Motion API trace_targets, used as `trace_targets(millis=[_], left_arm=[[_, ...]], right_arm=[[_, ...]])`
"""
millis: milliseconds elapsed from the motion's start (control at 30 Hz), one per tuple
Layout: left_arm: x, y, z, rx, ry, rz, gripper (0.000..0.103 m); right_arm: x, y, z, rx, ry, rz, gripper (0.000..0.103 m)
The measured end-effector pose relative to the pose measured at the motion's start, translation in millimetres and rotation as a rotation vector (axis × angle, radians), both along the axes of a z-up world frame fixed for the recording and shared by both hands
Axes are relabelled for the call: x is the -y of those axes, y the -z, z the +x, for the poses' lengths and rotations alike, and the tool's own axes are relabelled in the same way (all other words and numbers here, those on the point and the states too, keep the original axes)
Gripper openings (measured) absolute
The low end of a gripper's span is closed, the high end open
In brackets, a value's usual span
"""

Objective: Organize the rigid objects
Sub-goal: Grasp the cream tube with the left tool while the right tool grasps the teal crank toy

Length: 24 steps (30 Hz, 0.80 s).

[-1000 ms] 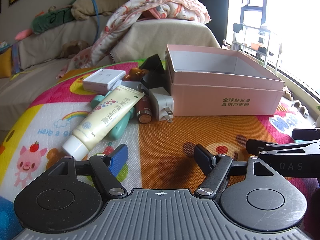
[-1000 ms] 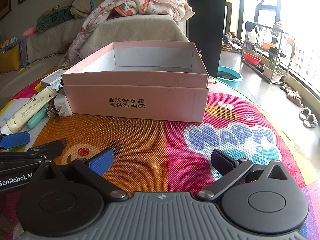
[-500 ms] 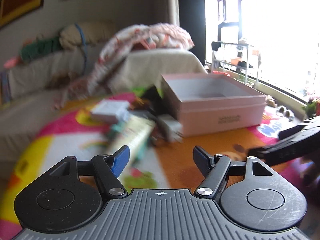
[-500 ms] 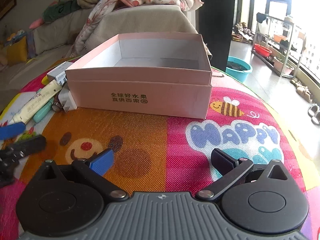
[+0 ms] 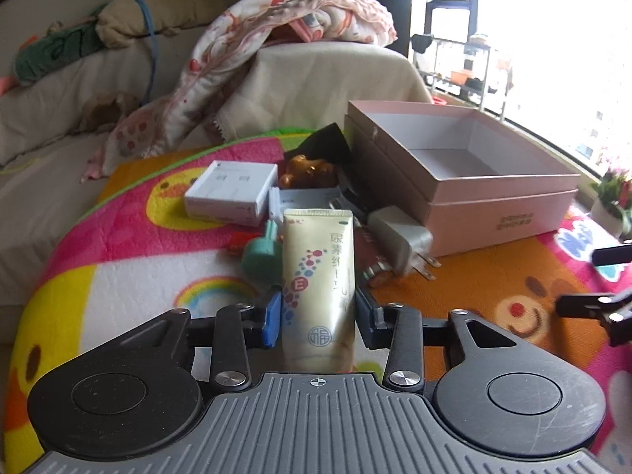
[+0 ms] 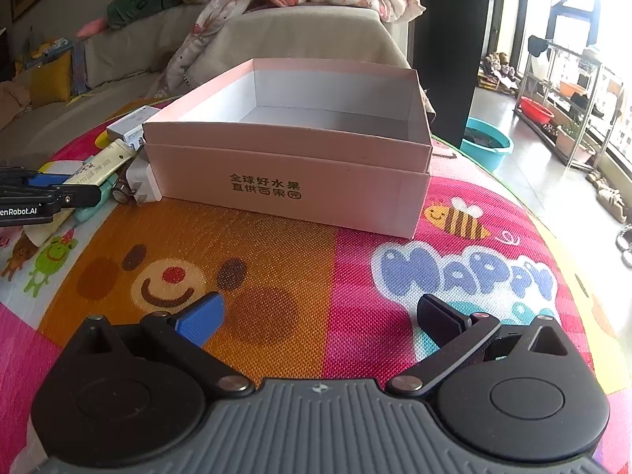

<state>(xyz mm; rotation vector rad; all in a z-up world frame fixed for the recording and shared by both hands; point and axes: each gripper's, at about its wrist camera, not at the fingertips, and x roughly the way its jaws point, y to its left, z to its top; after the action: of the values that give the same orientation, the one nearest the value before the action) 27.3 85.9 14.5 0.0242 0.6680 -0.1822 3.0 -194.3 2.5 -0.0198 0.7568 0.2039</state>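
A cream tube [image 5: 318,276] with printed characters lies on the colourful play mat, cap end toward me. My left gripper [image 5: 318,318] straddles the tube's lower part. Its jaws are closing and both pads touch the tube's sides. From the right wrist view the tube [image 6: 102,164] lies left of the open pink box [image 6: 284,166], and the left gripper [image 6: 75,189] reaches in from the left edge. My right gripper [image 6: 320,316] hovers open over the mat in front of the box, with nothing between its fingers. The box [image 5: 501,213] is empty.
Beside the tube lie a white plug charger [image 5: 399,237], a battery [image 5: 375,272], a teal item [image 5: 262,254], a small white box [image 5: 231,191], a brown figure [image 5: 306,173] and a black object [image 5: 328,146]. A sofa with blankets stands behind.
My left gripper has moved forward onto the cream tube and its jaws have narrowed from wide open to touching it. The right gripper has stayed open in front of the box.
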Motion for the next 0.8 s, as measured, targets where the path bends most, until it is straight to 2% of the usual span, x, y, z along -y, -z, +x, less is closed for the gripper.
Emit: trace_targets(millis=[133, 233, 300, 400, 567, 700, 800], left_arm=[[-13, -5, -51, 0.037, -0.023, -0.086, 0.042], [-27, -6, -83, 0.04, -0.068, -0.141, 0.042], [-38, -5, -95, 0.034, -0.101, -0.151, 0.042], [-51, -2, -98, 0.024, -0.146, -0.165, 0.043], [-66, 8, -94, 0.033, -0.199, -0.244, 0.043], [-68, 10, -94, 0.036, -0.2, -0.262, 0.043], [-70, 11, -95, 0.042, -0.195, -0.277, 0.043]], right_arm=[[-3, -1, -3, 0.009, -0.004, -0.009, 0.103], [-20, -7, -13, 0.058, -0.099, -0.018, 0.097], [-42, -14, -23, 0.115, -0.16, -0.04, 0.094], [-81, -26, -27, 0.178, -0.236, -0.075, 0.082], [-137, -36, -6, 0.203, -0.308, -0.078, 0.056], [-177, -39, 13, 0.265, -0.359, -0.137, 0.054], [-204, -37, 33, 0.277, -0.411, -0.194, 0.054]])
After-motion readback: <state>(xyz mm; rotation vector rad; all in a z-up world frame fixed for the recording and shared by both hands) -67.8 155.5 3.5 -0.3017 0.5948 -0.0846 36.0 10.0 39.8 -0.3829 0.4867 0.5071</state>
